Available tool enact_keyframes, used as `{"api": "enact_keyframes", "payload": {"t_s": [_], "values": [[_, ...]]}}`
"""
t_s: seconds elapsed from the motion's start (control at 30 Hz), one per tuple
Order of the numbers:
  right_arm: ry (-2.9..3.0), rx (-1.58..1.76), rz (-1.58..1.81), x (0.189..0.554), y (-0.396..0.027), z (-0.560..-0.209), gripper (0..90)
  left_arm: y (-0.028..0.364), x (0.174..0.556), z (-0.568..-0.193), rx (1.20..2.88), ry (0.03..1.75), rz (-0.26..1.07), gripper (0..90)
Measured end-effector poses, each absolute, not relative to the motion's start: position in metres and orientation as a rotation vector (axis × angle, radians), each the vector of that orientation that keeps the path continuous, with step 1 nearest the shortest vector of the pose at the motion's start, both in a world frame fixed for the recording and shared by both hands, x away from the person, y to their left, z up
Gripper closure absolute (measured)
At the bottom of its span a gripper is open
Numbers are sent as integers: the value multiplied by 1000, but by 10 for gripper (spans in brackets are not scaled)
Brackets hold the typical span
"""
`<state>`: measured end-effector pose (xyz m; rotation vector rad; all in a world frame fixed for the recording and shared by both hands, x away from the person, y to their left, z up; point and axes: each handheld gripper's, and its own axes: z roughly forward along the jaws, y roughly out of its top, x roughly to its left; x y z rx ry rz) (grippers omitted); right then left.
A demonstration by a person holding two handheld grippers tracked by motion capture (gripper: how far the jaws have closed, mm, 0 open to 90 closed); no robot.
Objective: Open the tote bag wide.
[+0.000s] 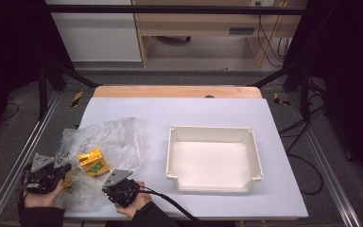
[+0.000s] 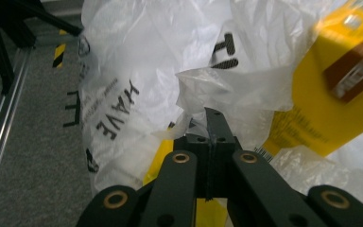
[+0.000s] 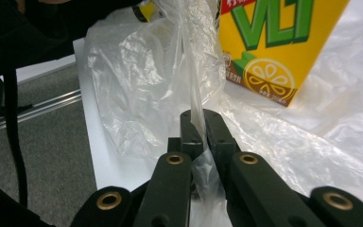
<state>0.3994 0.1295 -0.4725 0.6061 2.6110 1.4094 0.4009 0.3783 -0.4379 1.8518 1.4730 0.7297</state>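
Note:
A clear plastic bag (image 1: pixel 106 139) with black lettering lies crumpled at the table's front left, and yellow drink cartons (image 1: pixel 93 162) show through it. My left gripper (image 1: pixel 62 171) is shut on a fold of the bag (image 2: pixel 203 92) at its left edge, with a yellow carton (image 2: pixel 326 99) just beyond the jaws. My right gripper (image 1: pixel 118 185) is shut on a strip of the bag (image 3: pixel 194 113) at its near edge. A yellow carton with green letters and a lemon picture (image 3: pixel 276 47) stands just past that strip.
An empty white plastic bin (image 1: pixel 212 158) sits right of the bag on the white tabletop (image 1: pixel 184 111). Aluminium frame rails (image 1: pixel 21 156) run along the table's left and right sides. Cables (image 1: pixel 170 201) trail from the right gripper toward the front edge.

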Motion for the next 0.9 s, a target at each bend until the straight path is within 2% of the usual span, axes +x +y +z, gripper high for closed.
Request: {"api": "enact_keyframes", "payload": {"t_s": [0.3, 0.43, 0.53, 0.6, 0.77, 0.9], "values": [[2621, 637, 1358, 402, 136, -484, 848, 383, 404, -459, 1915, 1513, 669, 898], [2624, 627, 1372, 403, 133, -482, 762, 384, 403, -459, 1906, 1512, 666, 898], [2565, 631, 1510, 402, 123, -466, 648, 385, 401, -459, 1896, 1514, 661, 898], [2542, 628, 1553, 402, 120, -458, 605, 385, 400, -458, 1894, 1512, 664, 898], [2497, 595, 1649, 398, 116, -437, 575, 387, 397, -456, 1882, 1513, 669, 898], [2477, 580, 1661, 397, 118, -427, 597, 390, 394, -456, 1875, 1518, 673, 898]]}}
